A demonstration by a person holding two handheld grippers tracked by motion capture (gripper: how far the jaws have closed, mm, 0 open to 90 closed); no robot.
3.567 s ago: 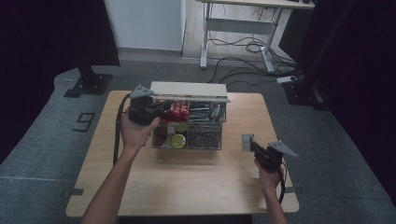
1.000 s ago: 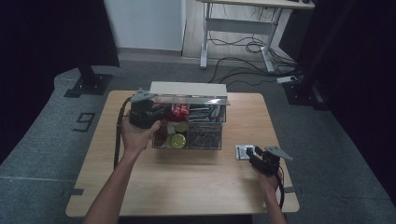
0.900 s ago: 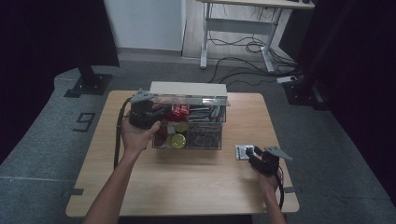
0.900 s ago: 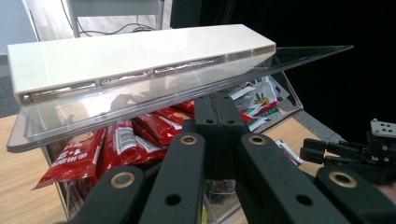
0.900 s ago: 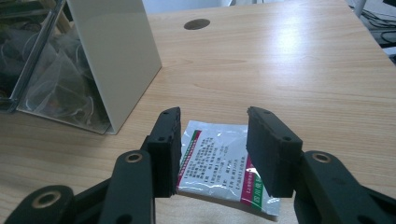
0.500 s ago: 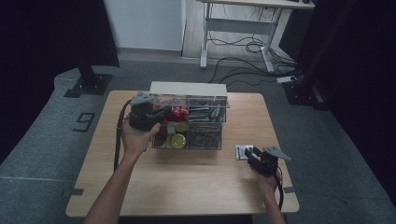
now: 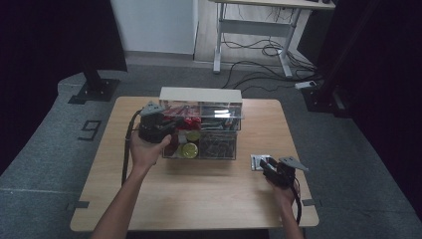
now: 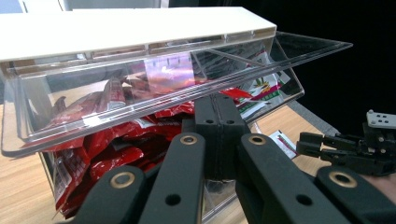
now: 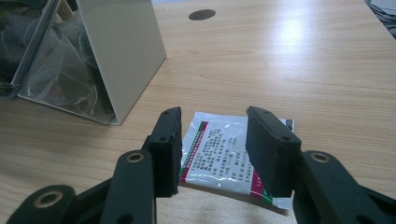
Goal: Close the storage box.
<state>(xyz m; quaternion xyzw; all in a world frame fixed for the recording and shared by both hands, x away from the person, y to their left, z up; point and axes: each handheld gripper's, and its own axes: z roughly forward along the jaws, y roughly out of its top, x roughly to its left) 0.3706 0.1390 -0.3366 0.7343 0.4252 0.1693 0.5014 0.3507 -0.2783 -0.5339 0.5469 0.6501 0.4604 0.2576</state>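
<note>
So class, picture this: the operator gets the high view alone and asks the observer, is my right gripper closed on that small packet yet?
Observer: No. In the right gripper view the right gripper is open, one jaw on each side of the white packet, which lies flat on the table.
Operator: And what is my left gripper doing at the box?
Observer: The left gripper view shows the left gripper with its jaws pressed together just under the clear lid, which is tilted up.
Operator: What lies under that lid?
Observer: Red packets, piled in the clear box right behind the jaws.
</note>
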